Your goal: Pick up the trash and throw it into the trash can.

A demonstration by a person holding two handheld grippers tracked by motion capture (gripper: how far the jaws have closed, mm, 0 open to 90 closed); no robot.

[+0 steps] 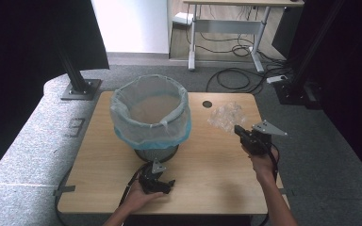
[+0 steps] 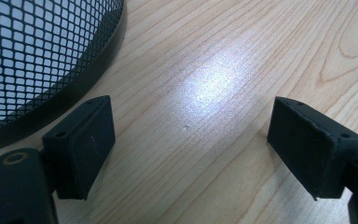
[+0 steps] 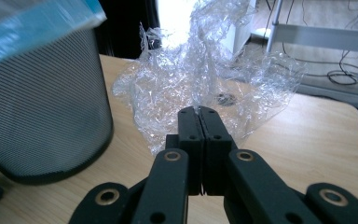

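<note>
Right hand-held gripper (image 3: 199, 111) pinching crumpled clear plastic wrap (image 3: 205, 79), seemingly lifted off counter (image 1: 217, 160). Left hand-held gripper (image 2: 191, 144) spread, empty, beside bin base. Next: carry wrap over lined mesh bin (image 1: 151, 115), release.

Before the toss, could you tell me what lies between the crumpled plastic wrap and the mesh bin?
In the high view, only bare tabletop lies between the plastic wrap and the mesh bin.

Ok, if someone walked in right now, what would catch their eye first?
Probably the mesh wastebasket with its pale blue bin liner, standing mid-table. Next, the crumpled clear plastic wrap pinched in the shut right gripper, to the basket's right. The left gripper rests open on the wooden table near the basket's base.
</note>
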